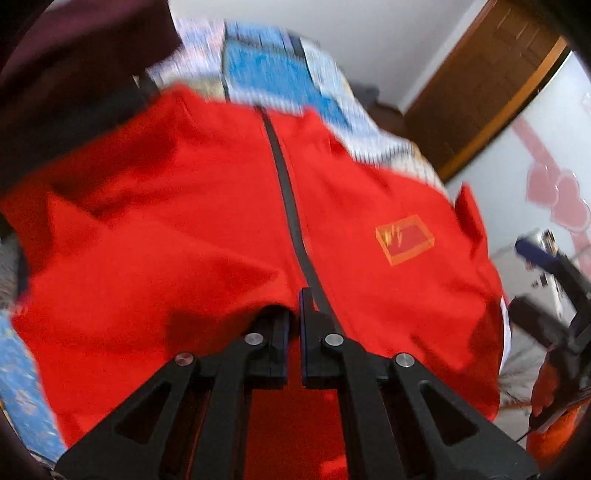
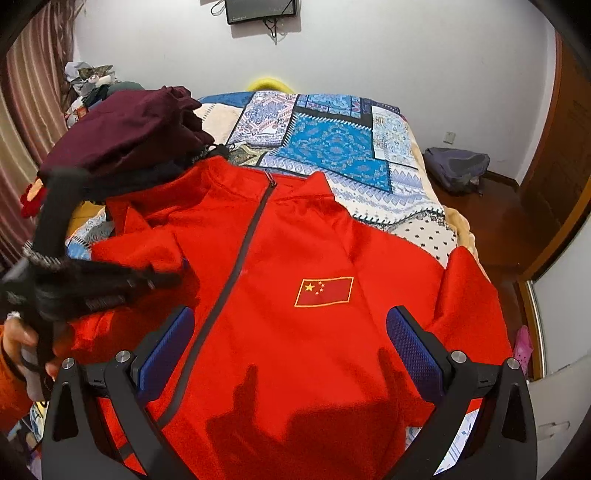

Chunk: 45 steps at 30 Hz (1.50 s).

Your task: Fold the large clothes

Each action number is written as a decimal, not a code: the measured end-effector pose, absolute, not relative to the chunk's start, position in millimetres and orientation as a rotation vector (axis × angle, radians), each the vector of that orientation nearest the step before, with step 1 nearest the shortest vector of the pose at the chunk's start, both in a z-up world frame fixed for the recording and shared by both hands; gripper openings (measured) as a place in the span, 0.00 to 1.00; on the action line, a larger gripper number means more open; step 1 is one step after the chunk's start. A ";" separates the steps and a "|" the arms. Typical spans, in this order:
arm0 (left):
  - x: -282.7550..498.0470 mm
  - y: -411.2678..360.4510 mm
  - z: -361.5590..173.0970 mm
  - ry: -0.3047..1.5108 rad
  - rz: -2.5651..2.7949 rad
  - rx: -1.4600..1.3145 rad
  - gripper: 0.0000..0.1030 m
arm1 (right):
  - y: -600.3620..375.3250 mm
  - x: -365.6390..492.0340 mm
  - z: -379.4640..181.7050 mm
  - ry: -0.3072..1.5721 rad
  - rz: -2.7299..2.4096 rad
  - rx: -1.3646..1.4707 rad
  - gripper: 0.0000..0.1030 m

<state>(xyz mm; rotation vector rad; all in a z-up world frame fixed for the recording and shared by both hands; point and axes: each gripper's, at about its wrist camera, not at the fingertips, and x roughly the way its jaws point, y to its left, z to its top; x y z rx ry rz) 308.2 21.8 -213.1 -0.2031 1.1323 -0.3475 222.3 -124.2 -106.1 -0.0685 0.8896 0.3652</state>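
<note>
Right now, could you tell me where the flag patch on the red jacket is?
In the right wrist view the flag patch sits on the red jacket, right of the dark zipper, ahead between the open right gripper fingers.

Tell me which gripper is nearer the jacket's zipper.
Left. The left gripper is nearly shut right beside the zipper, apparently pinching fabric. The right gripper hovers open above the red jacket.

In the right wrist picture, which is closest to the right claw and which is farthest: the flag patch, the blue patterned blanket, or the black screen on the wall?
From the right claw, nearest first:
1. The yellow-edged red flag patch on the red zip-up jacket, just ahead between the fingers.
2. The blue patterned patchwork blanket, beyond the jacket's collar.
3. The black wall-mounted screen, high on the far wall.
</note>
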 end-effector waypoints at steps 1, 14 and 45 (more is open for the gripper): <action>306.1 19.0 -218.8 1.154 -0.351 -0.197 0.02 | -123.9 222.3 -107.0 0.892 0.367 -0.072 1.00; 249.7 62.5 -158.6 0.965 -0.209 -0.080 0.45 | -87.5 221.8 -92.8 0.874 0.457 -0.128 1.00; 142.7 264.2 -200.2 0.973 0.224 -0.235 0.54 | 206.6 203.3 -215.1 1.054 0.903 -0.805 0.62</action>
